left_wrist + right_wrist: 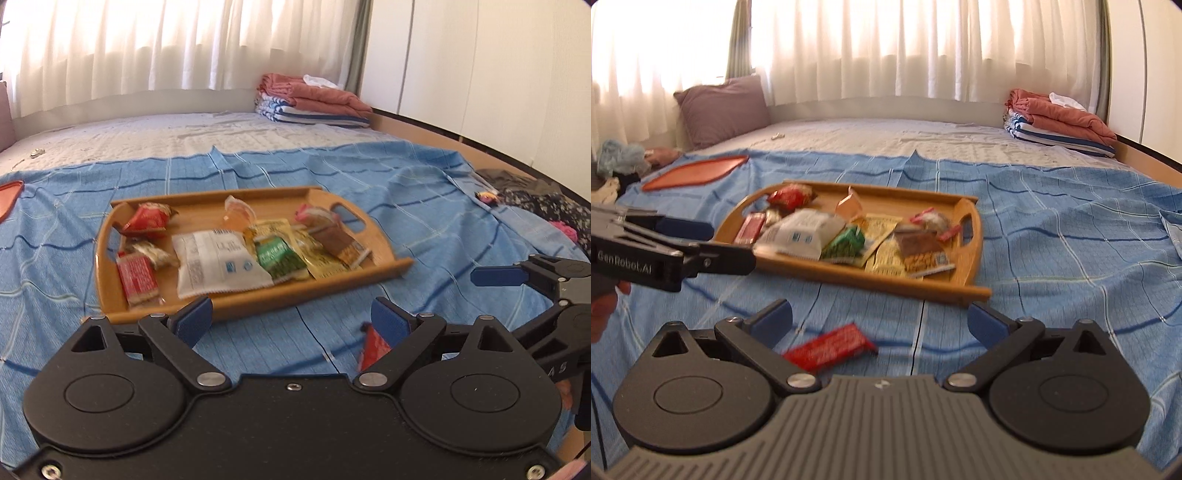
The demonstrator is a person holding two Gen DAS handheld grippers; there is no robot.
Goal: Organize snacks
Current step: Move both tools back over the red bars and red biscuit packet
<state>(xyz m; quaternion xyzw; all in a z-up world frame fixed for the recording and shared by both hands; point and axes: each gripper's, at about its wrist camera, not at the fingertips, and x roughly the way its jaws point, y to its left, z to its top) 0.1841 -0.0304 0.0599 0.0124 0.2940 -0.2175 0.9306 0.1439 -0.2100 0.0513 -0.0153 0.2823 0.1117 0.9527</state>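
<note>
Curtained windows back the bed [258, 133], its blue sheet [406, 192] carrying your tray [975, 236] of snacks [805, 230], their labels too blurred to read. Your left gripper [291, 317] and right gripper [881, 319] both hover with fingers wide apart, nothing between them. One red packet [831, 347] lies on the sheet outside the tray, half hidden behind your left gripper's finger in the left view.

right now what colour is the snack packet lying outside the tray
Red, with pale print, lying on the blue cloth; the snack packet shows best in the right wrist view.
</note>
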